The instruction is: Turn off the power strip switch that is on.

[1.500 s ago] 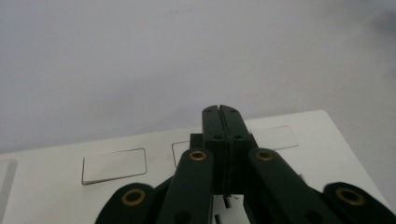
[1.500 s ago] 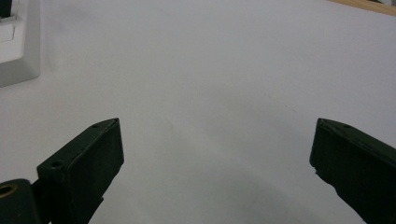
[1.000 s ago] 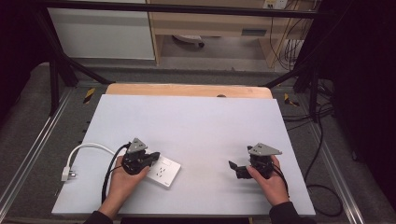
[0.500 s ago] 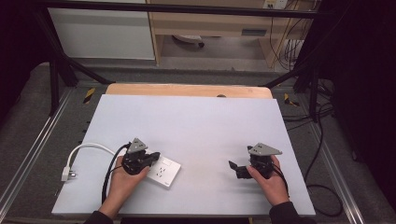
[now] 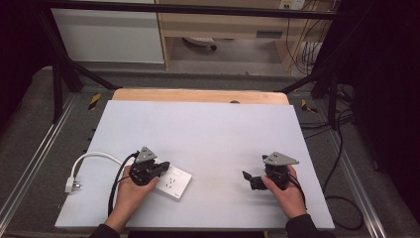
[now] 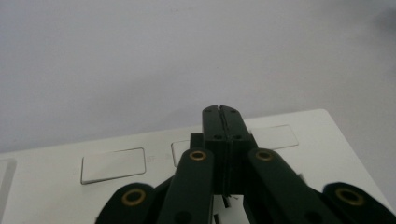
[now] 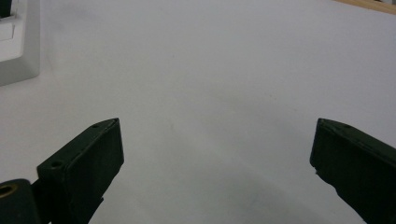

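Currently left gripper (image 5: 161, 167) clenched, empty, tips over socket plate (image 5: 174, 182); plate's long axis runs toward right gripper (image 5: 252, 180), which sits well apart, released.

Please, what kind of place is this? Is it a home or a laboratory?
Most likely a laboratory or workshop recording station, not a home: a white table inside a black metal frame, loose cables on the floor, and a white power strip laid out for handling.
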{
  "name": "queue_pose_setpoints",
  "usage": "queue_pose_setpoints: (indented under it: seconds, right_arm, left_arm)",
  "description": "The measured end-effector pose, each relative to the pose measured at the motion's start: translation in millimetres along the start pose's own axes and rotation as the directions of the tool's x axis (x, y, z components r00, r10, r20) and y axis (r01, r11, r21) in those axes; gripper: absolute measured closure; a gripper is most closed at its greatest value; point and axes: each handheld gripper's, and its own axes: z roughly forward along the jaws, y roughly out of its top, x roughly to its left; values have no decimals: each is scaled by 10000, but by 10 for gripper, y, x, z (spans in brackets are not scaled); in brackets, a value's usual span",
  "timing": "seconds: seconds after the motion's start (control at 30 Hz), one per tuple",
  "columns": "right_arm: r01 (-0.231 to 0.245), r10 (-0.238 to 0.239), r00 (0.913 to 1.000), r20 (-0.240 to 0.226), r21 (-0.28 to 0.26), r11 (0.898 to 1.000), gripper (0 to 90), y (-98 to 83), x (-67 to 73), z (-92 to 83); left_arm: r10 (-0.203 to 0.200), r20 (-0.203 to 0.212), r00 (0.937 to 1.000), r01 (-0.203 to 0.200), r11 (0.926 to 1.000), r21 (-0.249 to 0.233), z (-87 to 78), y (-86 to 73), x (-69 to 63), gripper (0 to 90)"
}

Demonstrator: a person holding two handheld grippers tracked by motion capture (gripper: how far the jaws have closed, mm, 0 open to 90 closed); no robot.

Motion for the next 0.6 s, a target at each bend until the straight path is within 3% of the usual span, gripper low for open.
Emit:
queue_pose_setpoints:
  seconds: [0.17, 0.33, 0.6]
  right_arm:
    - [-5, 5, 10000, -6, 10, 10000, 32, 0, 1, 0]
    - [-4, 4, 10000, -16, 13, 10000, 32, 0, 3, -2]
    - [-5, 5, 10000, -7, 12, 10000, 32, -1, 2, -4]
  left_arm:
    - [-53, 203, 9998, 52, 10000, 77, 10, -5, -9, 900]
    - [214, 77, 9997, -214, 9997, 94, 16, 0, -41, 900]
    - [136, 117, 9998, -136, 9999, -52, 20, -13, -31, 900]
